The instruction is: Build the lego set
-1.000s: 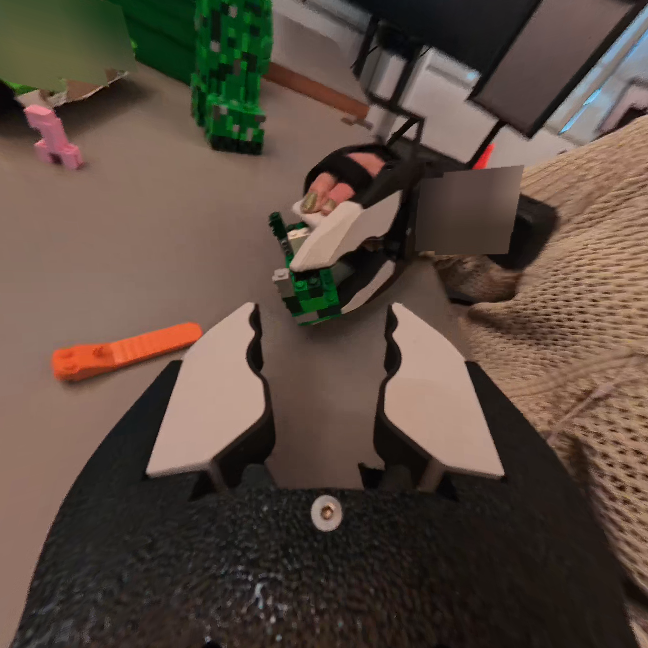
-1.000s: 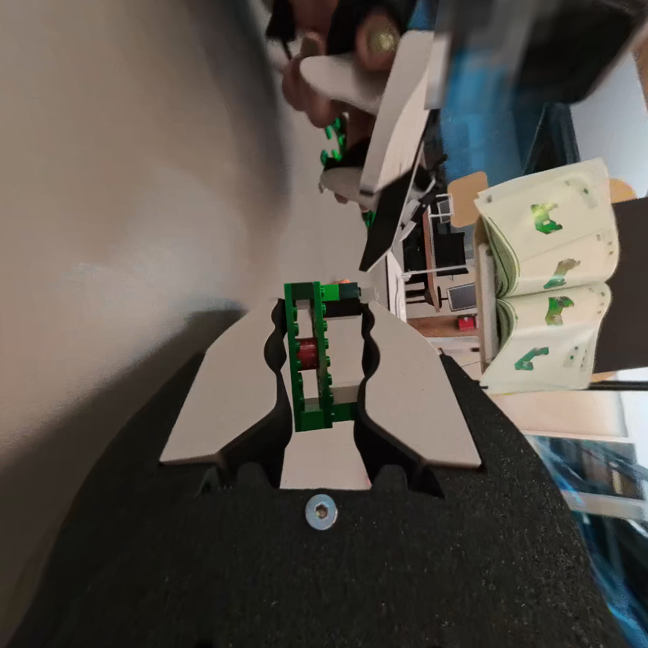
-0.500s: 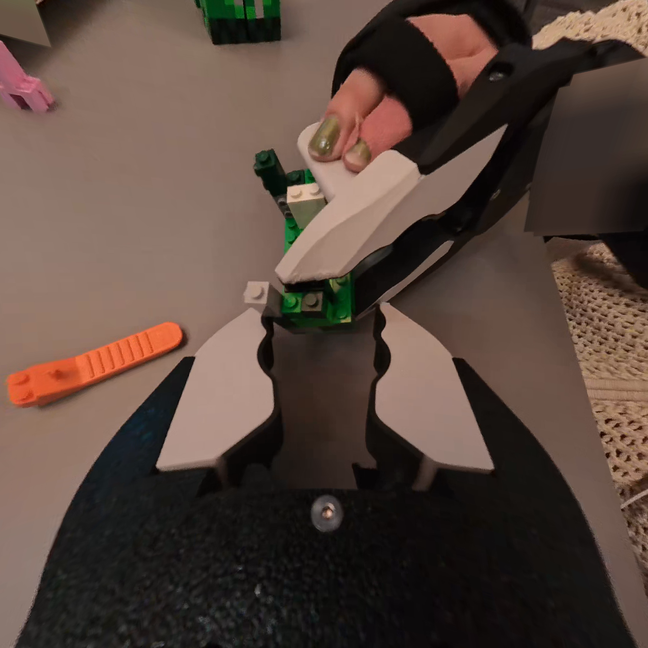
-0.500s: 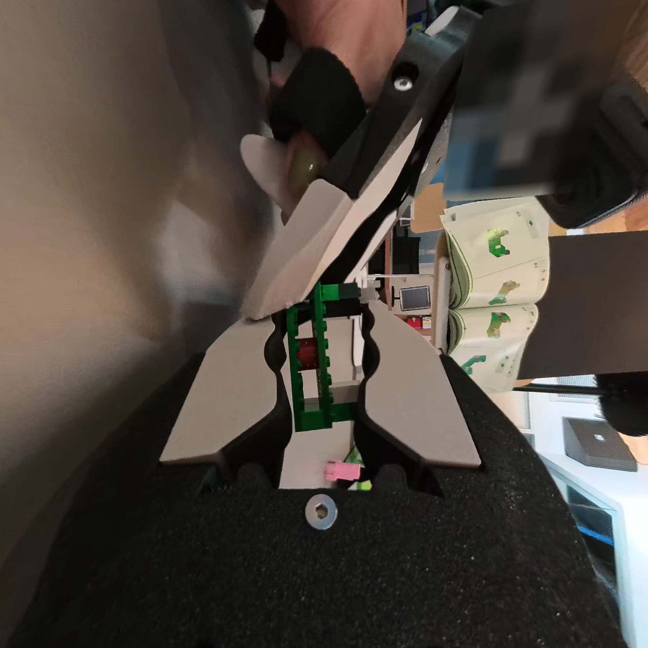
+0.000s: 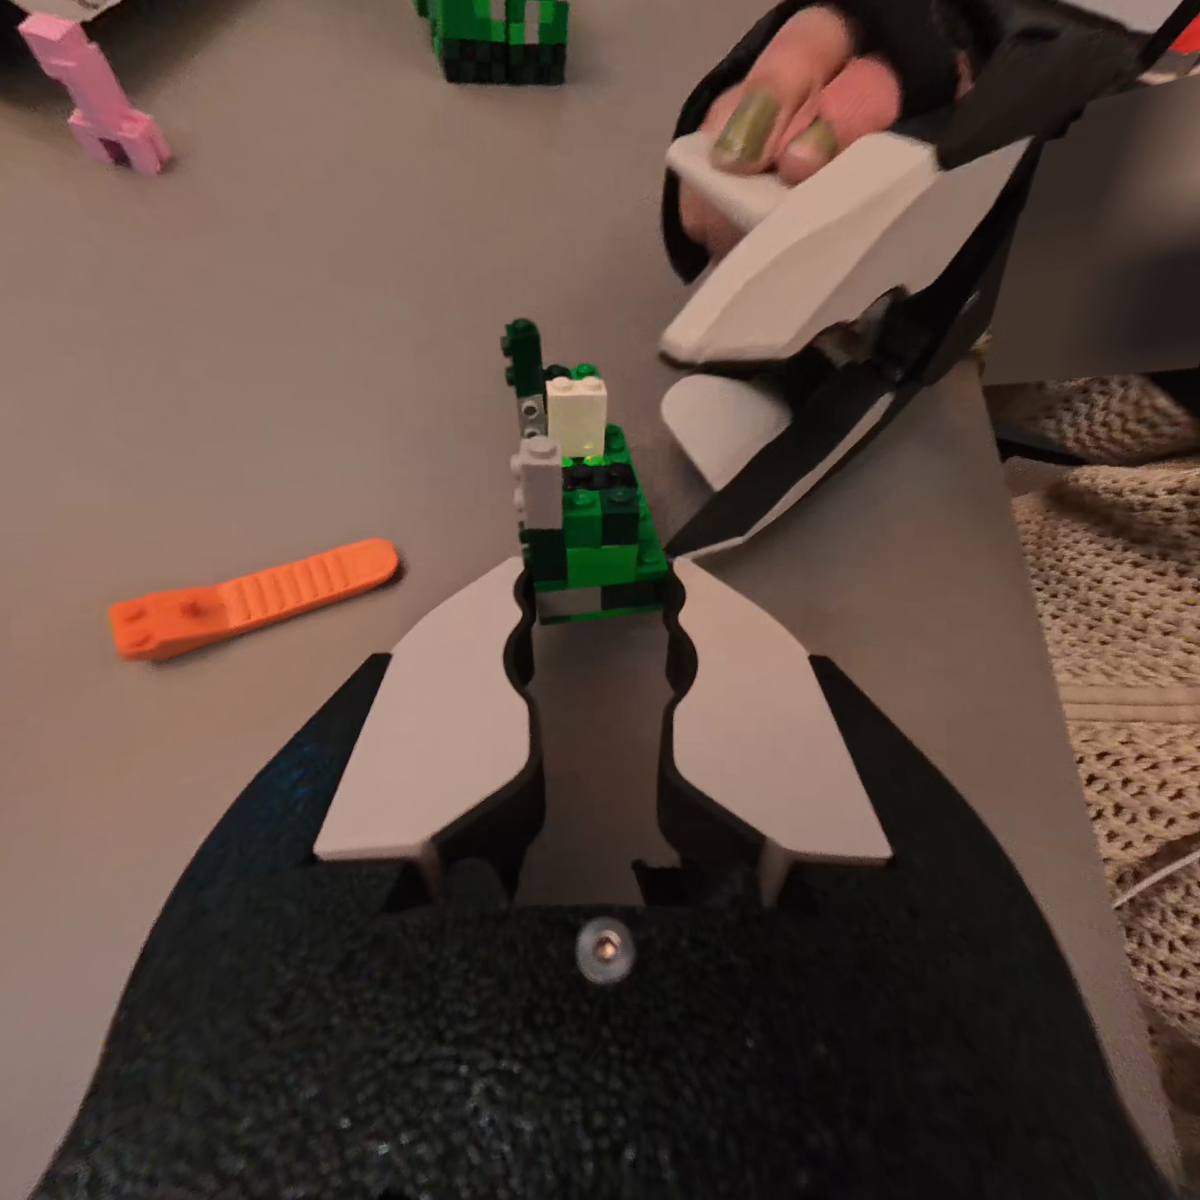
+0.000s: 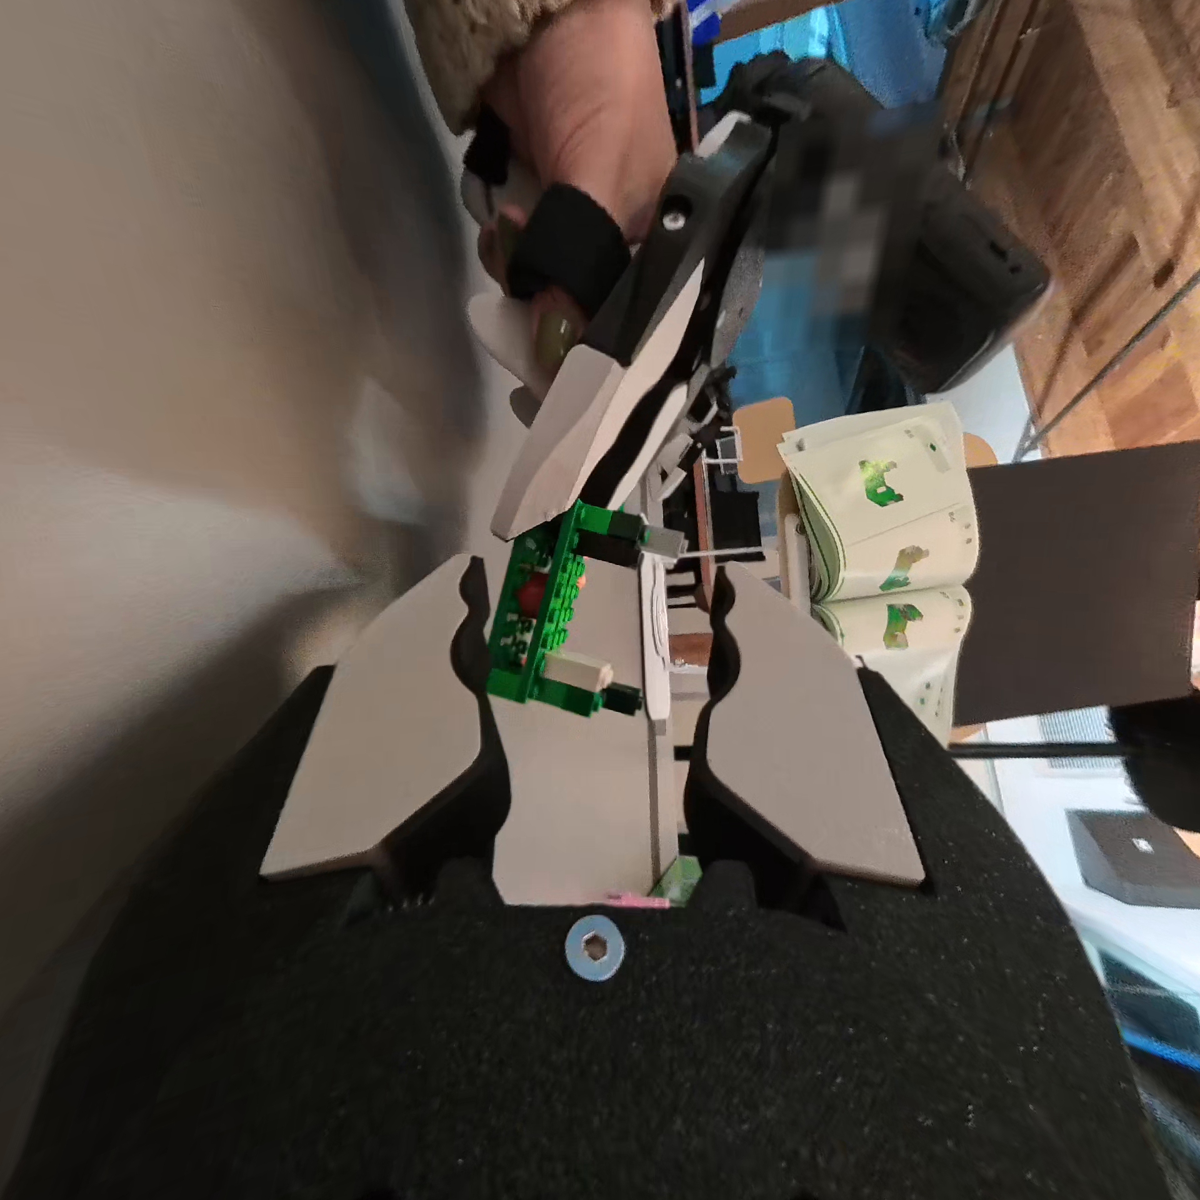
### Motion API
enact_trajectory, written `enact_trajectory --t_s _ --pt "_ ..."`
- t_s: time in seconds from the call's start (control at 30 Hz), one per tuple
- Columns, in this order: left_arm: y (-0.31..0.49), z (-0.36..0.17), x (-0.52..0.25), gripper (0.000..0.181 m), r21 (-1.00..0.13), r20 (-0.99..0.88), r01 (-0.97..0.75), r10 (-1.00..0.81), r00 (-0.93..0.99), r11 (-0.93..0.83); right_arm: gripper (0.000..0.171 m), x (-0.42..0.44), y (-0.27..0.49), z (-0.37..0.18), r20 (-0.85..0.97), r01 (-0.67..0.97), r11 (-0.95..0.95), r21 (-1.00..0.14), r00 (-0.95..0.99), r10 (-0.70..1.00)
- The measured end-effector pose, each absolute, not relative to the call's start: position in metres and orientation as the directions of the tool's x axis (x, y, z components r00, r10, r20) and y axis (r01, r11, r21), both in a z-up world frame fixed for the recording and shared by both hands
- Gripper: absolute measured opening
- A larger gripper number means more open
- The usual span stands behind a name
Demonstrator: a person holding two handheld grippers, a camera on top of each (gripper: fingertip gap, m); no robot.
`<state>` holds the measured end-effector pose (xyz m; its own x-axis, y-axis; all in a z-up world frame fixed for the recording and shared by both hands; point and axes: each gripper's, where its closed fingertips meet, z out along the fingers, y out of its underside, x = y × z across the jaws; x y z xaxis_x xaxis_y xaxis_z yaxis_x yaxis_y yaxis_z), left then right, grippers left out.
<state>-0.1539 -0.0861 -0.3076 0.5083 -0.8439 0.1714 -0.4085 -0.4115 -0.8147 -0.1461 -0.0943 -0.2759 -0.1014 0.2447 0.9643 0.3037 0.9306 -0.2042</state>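
Two grippers on one part: pinched at its base end by the left gripper (image 5: 596,571) fingertips, green lego assembly (image 5: 584,513) upright over the grey table (image 5: 292,325), probably to leave the studded top free for the next brick. Right gripper (image 6: 597,562) fingers spread wide around the same assembly, not clamping it; reads as a handover. Orange brick separator (image 5: 253,597) lying unused off to the left.

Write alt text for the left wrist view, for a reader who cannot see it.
A small green lego build sits between the tips of the left gripper on a grey table, while the right gripper, open, is just to its right. An orange brick separator lies to the left, with a pink figure farther back.
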Motion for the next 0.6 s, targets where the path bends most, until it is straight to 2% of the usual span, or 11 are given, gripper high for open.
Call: enact_trajectory --t_s 0.13,0.3,0.43,0.57,0.6 --pt "-0.083 -0.321 -0.167 0.037 -0.774 0.098 -0.489 -0.838 0.537 -0.403 0.065 -0.139 -0.094 -0.269 0.976 0.272 0.948 -0.165 -0.094 0.197" --pt "-0.084 -0.332 -0.17 0.037 -0.733 0.056 -0.551 -0.843 0.535 -0.399 0.064 -0.132 -0.08 -0.241 0.903 0.233 0.875 -0.425 0.047 0.426" --pt "-0.088 -0.331 -0.169 0.051 -0.731 0.065 -0.555 -0.85 0.523 -0.398 0.064 -0.127 -0.069 -0.23 0.812 0.182 0.792 -0.583 0.11 0.573" --pt "-0.09 -0.308 -0.182 0.064 -0.807 0.021 -0.488 -0.842 0.539 -0.332 0.065 -0.121 -0.058 -0.218 0.707 0.109 0.701 -0.705 0.176 0.685" --pt "-0.089 -0.299 -0.191 0.063 -0.835 0.009 -0.45 -0.826 0.564 -0.317 0.064 -0.119 -0.055 -0.215 0.676 0.085 0.674 -0.734 0.192 0.712"
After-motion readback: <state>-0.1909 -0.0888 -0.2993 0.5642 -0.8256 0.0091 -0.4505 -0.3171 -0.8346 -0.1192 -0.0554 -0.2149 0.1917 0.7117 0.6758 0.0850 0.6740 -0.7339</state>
